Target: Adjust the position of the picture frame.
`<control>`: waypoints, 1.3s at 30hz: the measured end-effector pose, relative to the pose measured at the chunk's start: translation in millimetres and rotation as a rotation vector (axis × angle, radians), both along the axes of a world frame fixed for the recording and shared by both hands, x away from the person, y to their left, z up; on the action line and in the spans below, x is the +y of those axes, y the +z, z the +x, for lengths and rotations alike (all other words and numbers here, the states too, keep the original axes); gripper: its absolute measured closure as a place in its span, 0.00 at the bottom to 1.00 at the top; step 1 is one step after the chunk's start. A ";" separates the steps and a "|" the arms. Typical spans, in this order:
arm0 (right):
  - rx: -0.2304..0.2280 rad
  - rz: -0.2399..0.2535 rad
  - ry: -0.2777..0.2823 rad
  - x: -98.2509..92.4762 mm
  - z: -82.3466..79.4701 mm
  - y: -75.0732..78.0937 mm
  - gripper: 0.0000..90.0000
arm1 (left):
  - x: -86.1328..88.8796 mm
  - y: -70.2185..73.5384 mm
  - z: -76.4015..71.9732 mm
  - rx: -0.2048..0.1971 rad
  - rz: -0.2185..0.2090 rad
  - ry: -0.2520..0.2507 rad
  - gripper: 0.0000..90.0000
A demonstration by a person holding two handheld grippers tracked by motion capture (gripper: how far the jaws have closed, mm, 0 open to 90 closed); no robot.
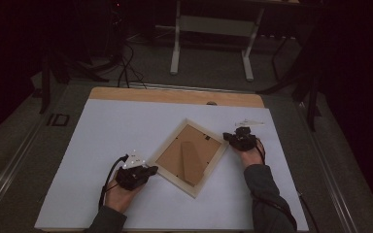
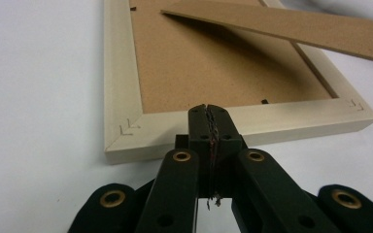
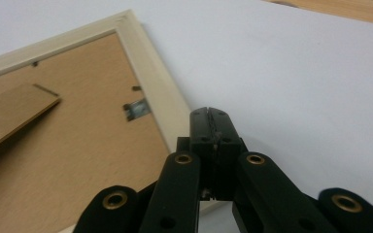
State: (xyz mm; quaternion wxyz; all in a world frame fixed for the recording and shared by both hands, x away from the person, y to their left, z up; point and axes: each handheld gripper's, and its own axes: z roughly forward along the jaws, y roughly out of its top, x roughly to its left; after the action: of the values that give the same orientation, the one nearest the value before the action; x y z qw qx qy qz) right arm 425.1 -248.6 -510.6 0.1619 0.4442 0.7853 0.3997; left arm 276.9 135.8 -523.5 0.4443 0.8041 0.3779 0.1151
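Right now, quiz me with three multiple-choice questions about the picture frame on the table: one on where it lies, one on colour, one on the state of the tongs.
1. Where does the picture frame lie?
A. Between the two tongs
B. Left of both tongs
C. On the floor

2. What colour is the frame's backing board?
A. Blue
B. Brown
C. Black

3. How do the left tongs stand?
A. Wide open
B. Shut on the frame
C. Shut, holding nothing

Answers: 1 A, the left tongs sit at one side and the right tongs at the other; 2 B, it is brown fibreboard inside a cream border; 3 C, their tips meet with nothing between.
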 end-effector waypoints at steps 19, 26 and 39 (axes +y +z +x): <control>0.070 -0.001 -0.060 -3.7 14.0 -11.2 1.00 | -14.1 -15.9 -4.7 0.052 0.084 -0.037 1.00; 0.087 -0.009 -0.073 -7.0 15.6 -15.5 1.00 | -14.6 -17.3 -2.4 0.061 0.083 -0.026 1.00; 0.105 -0.001 -0.063 -12.4 13.2 -19.2 1.00 | -10.7 -18.9 6.3 0.066 0.060 0.018 1.00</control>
State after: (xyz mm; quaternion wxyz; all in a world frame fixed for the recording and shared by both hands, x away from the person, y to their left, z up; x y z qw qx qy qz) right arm 438.3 -261.1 -529.7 0.1330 0.4889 0.7786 0.3702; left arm 283.2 125.1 -542.4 0.4064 0.8169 0.3959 0.1036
